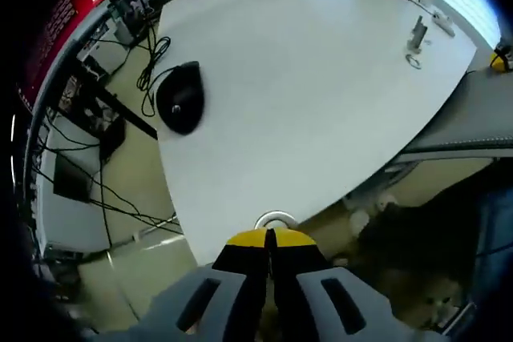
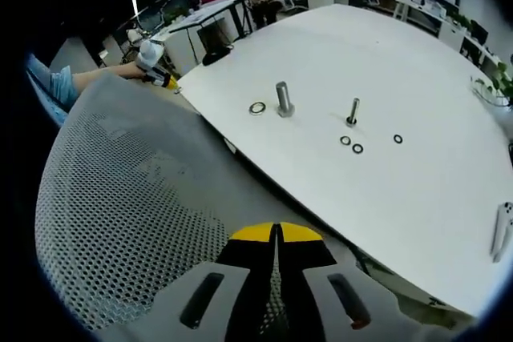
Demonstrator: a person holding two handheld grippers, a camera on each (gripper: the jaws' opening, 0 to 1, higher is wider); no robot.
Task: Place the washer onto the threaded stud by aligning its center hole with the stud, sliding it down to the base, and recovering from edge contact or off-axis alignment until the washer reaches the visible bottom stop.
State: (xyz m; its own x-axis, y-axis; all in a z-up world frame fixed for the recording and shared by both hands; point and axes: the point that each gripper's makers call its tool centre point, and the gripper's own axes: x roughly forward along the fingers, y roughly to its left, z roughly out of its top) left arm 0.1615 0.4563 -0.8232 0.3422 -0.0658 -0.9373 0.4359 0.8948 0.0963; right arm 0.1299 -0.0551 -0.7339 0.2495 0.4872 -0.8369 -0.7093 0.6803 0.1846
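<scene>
My left gripper [image 1: 270, 237] has its yellow-tipped jaws shut at the near edge of the white table [image 1: 304, 78]. A silver washer [image 1: 276, 219] pokes out from between the tips and looks pinched there. Far across the table stands a thick threaded stud [image 1: 417, 34] with a larger washer [image 1: 413, 61] lying beside it. In the right gripper view the same stud [image 2: 283, 99] stands upright with that washer [image 2: 257, 107] flat to its left. My right gripper [image 2: 276, 235] is shut on nothing, over a chair back. A hand holds the left gripper [image 2: 159, 76] at the table's far edge.
A thinner stud [image 2: 353, 111] stands right of the thick one, with three small washers [image 2: 357, 148] scattered near it. A grey mesh chair back [image 2: 120, 198] lies under my right gripper. A black device [image 1: 180, 98] with cables sits on the table's left edge.
</scene>
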